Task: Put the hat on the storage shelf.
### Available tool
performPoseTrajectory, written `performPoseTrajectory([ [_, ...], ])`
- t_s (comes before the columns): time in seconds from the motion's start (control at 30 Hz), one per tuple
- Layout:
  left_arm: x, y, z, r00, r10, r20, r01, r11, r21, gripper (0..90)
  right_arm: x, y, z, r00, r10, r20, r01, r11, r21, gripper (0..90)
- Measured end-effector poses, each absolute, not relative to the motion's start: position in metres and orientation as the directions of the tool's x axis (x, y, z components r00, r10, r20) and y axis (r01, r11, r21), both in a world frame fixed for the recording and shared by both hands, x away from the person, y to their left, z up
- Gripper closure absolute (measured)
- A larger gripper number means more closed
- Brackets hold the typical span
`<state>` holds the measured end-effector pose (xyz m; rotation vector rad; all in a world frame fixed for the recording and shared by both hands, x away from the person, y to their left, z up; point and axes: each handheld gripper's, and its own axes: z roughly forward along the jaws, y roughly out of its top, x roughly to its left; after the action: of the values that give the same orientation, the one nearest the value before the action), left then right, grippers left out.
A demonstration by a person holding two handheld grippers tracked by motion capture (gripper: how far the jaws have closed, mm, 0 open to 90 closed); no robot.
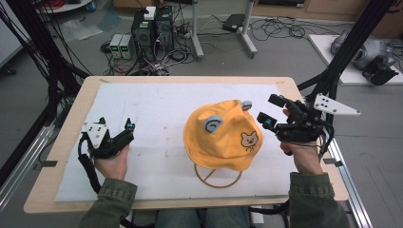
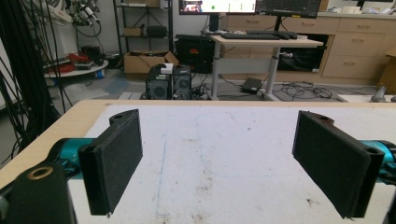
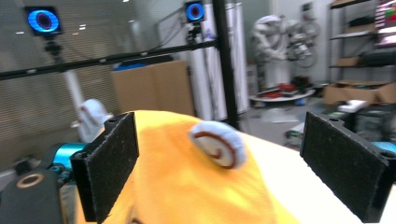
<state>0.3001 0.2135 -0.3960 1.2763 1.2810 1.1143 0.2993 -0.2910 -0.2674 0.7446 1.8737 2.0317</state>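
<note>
Sleeves cut off at bottom edge. Wire stand [image 1: 216,179] mostly hidden under yellow bucket hat [image 1: 221,135] at bench [image 1: 71,118] centre; bear patch faces right gripper [image 1: 272,110]. Both fingers spread wide, empty; left gripper [image 1: 115,127] well apart on white mat [image 1: 157,109].

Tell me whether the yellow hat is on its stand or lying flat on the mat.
On its stand. The yellow fabric bucket hat with grey ears is domed and raised, and the tan wire ring base of the stand shows below its brim on the white mat.
</note>
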Motion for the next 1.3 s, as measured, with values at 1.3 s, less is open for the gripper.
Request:
performPoseTrajectory([
  [1.3,0.282,0.218,-0.420,-0.085,0.996,-0.027,0.084,0.034,0.996,15.8,0.289,-0.286,-0.413,-0.169,0.986,0.013,0.063,-0.002,0.998,9.7],
])
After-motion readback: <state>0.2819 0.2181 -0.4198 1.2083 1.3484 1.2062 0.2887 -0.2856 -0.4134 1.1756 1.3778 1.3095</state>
